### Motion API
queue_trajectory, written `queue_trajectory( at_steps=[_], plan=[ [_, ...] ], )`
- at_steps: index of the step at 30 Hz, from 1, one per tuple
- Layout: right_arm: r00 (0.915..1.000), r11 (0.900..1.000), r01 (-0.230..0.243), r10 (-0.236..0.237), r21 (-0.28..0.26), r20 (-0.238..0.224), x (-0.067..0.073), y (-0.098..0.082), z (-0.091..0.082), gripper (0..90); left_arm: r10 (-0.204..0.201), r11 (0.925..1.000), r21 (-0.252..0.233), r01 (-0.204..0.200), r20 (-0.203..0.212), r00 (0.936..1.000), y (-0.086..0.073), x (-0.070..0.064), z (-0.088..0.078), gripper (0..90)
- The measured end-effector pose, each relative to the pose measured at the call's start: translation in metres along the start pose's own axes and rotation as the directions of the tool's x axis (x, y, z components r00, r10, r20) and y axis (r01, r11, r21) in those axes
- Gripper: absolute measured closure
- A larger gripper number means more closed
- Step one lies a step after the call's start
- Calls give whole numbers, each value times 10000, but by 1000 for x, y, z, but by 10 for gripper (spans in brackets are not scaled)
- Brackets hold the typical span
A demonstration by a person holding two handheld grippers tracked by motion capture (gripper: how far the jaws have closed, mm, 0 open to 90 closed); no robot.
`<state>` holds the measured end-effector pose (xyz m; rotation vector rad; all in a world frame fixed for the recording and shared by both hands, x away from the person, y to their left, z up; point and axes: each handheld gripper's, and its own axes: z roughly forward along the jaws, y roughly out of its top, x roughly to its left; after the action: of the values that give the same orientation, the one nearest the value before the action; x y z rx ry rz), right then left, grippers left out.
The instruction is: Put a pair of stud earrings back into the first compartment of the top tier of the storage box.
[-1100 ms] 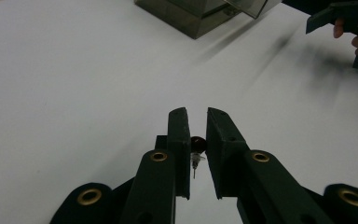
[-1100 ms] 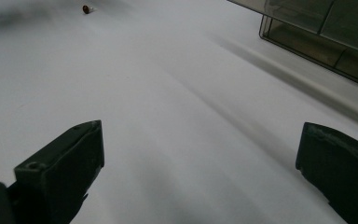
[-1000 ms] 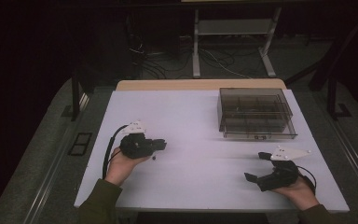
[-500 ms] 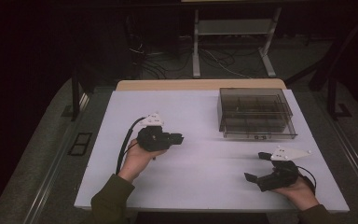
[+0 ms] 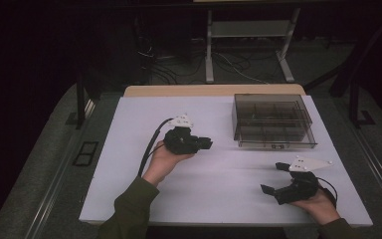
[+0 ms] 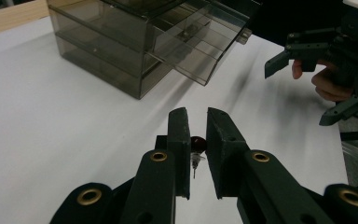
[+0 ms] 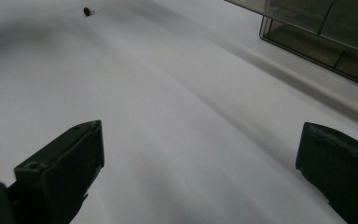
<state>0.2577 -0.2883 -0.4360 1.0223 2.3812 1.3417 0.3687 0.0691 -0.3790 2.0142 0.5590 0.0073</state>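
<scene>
My left gripper point(image 5: 206, 143) hovers over the middle of the white table point(image 5: 129, 164), its jaws pointing right toward a smoky clear drawer box point(image 5: 271, 122). In the left gripper view, my left gripper point(image 6: 196, 116) is shut on a small pin with a dark red head point(image 6: 196, 143), its metal shaft hanging down. The drawer box point(image 6: 121, 51) has one drawer point(image 6: 200, 42) pulled out. My right gripper point(image 5: 271, 178) rests near the front right of the table, open with nothing between its jaws. The right gripper point(image 7: 200, 140) faces bare tabletop.
Another small dark piece point(image 7: 88, 11) lies alone on the table, far from the right gripper. The drawer box point(image 7: 326, 32) stands at the back right. The right gripper point(image 6: 300, 93) and its hand sit off to the right in the left gripper view. Dark floor and cables surround the table.
The left hand has carried its gripper up the table and to the right, closer to the drawer box, jaws staying shut. The right hand has kept still.
</scene>
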Motion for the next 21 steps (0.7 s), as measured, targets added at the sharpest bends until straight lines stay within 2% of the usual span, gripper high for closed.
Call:
queue_trajectory(
  at_steps=[15,21],
  plan=[
    [10000,10000,-27,27,39,-8,0,0,0,5,534,9984,134,-541,503,9973,33,-2,31,788],
    [10000,10000,-37,37,39,-13,-1,0,0,5,714,9974,29,-718,681,9951,48,-4,47,788]
  ],
)
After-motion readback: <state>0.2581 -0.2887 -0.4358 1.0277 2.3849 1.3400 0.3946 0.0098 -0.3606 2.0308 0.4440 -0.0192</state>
